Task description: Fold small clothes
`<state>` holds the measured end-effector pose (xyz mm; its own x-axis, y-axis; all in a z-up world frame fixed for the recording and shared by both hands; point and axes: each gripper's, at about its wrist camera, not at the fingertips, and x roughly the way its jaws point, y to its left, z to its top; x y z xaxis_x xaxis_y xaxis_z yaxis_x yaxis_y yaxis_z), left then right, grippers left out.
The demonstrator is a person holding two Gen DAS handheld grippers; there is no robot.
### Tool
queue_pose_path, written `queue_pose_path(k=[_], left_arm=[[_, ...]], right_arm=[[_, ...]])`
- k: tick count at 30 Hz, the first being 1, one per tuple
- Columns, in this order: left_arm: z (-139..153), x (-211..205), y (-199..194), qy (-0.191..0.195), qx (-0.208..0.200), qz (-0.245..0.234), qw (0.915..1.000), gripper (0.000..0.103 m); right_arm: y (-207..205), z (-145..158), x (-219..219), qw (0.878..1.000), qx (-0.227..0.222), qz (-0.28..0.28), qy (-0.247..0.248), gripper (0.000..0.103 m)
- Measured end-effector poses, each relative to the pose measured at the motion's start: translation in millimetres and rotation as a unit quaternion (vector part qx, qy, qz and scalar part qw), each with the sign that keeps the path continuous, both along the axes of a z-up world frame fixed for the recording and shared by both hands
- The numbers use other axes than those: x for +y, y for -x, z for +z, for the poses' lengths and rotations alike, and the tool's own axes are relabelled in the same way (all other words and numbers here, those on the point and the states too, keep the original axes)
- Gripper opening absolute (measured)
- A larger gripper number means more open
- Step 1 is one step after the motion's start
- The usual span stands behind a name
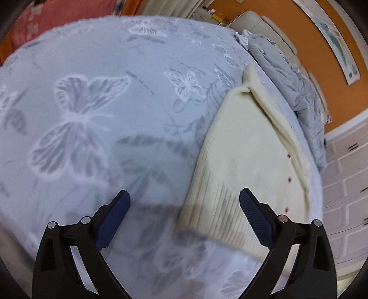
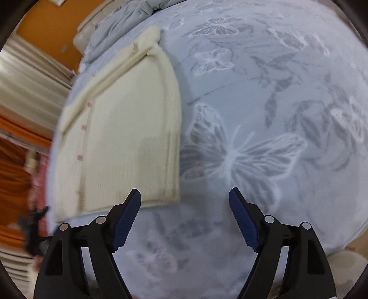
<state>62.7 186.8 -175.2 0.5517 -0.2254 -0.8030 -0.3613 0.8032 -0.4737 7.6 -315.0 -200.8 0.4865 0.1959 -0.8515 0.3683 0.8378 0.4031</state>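
Observation:
A cream knitted cardigan (image 1: 248,161) with small pink buttons lies flat on the blue butterfly-print bedspread (image 1: 103,103). In the left wrist view it is on the right, its ribbed hem just ahead of my left gripper (image 1: 184,202), which is open and empty above the bed. In the right wrist view the cardigan (image 2: 124,128) lies on the left, with one side folded over. My right gripper (image 2: 185,199) is open and empty, just off the cardigan's near right corner.
A crumpled grey quilt (image 1: 289,76) lies beyond the cardigan by a cream headboard (image 1: 271,30); it also shows in the right wrist view (image 2: 128,18). Orange walls, white drawers (image 1: 345,184) and curtains (image 2: 30,87) surround the bed. The bed edge is close to the cardigan's far side.

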Motion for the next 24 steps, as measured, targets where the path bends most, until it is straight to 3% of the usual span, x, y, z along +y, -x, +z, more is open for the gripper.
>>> queue_pose_path(k=[4,7,11,14,16,17,18,19,20,22,24], left_arm=[[1.5,-15.0,2.8,-0.045,0.0,-0.024,0.9987,0.094],[1.3,-11.2,0.3,-0.025,0.003,-0.022,0.9994,0.094],[1.8,-8.1,-7.5,0.016,0.008,-0.005,0.9998,0.092],[1.5,-15.3,-17.1,0.042,0.017,-0.016,0.9989,0.066],[-1.9,-22.5,-24.9,0.055,0.039,-0.023,0.9974,0.06],[-0.3,-27.6,-29.1,0.047,0.044,-0.028,0.9975,0.058],[0.7,-32.7,-32.8,0.041,0.047,-0.04,0.9973,0.042],[0.0,-37.4,-37.7,0.036,0.058,-0.051,0.9964,0.017],[-1.3,-41.6,-42.5,0.035,0.076,-0.057,0.9948,0.011],[5.1,-43.5,-41.7,0.038,0.075,-0.055,0.995,0.01],[22.2,-45.4,-37.0,0.037,0.066,-0.062,0.9952,0.01]], right_arm=[[-3.4,-1.4,8.8,1.0,-0.009,-0.001,0.027,0.084],[-8.7,-0.5,12.2,1.0,-0.021,0.002,0.02,0.086],[-16.7,0.1,8.3,0.999,-0.043,-0.013,-0.03,0.086],[-25.1,-0.3,16.3,0.997,-0.048,-0.01,-0.055,0.084],[-34.6,-2.5,28.8,0.998,-0.038,-0.004,-0.052,0.082],[-39.6,-2.8,33.9,0.999,-0.029,-0.007,-0.04,0.077],[-42.0,-2.3,36.1,0.999,-0.027,-0.009,-0.033,0.07],[-41.6,-1.7,37.8,0.999,-0.028,-0.008,-0.035,0.039],[-45.0,-2.2,39.7,0.999,-0.021,-0.006,-0.044,0.01],[-50.5,-0.6,40.5,0.998,-0.011,-0.013,-0.062,0.008],[-46.4,20.4,40.9,0.996,-0.047,-0.019,-0.076,0.008]])
